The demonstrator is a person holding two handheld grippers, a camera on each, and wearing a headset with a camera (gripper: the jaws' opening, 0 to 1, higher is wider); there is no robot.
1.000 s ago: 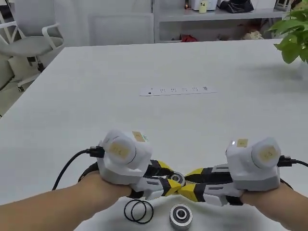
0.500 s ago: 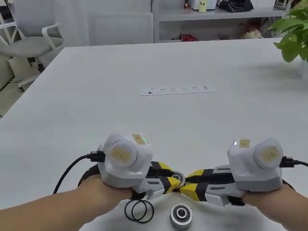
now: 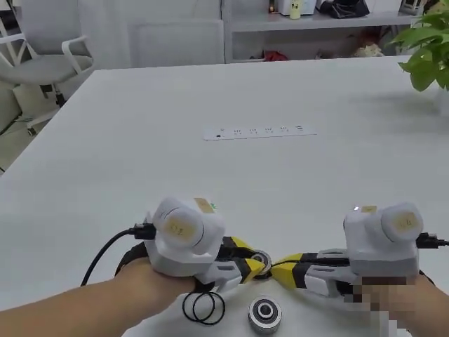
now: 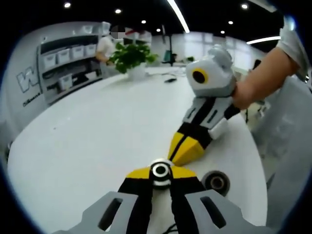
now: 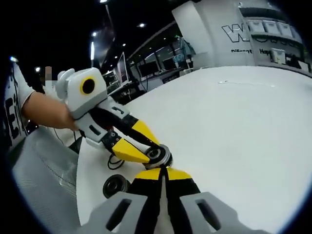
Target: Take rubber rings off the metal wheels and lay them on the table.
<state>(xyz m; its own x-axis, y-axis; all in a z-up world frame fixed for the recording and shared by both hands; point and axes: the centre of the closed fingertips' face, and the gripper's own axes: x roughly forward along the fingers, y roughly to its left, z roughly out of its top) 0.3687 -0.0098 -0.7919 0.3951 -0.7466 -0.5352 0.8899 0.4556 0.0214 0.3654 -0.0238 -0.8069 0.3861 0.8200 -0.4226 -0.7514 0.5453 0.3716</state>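
My left gripper point(image 3: 251, 265) is shut on a small metal wheel point(image 3: 257, 260), held just above the table near its front edge; the same wheel point(image 4: 161, 170) sits between its yellow tips. My right gripper point(image 3: 275, 271) faces it from the right, jaws pressed together at the wheel's point(image 5: 159, 156) rim, pinching what looks like a thin black rubber ring. A second wheel point(image 3: 264, 314) lies flat on the table below them. Two removed rubber rings point(image 3: 203, 307) lie overlapping to its left.
The white table point(image 3: 231, 168) stretches far ahead, with a flat power strip point(image 3: 258, 131) in its middle. A potted plant point(image 3: 426, 53) stands at the far right corner, and an office chair point(image 3: 49, 67) at the far left. A black cable point(image 3: 105, 242) trails from my left gripper.
My right gripper has drawn back to the right, a little away from the wheel. The left gripper, with the wheel, has stayed nearly still.
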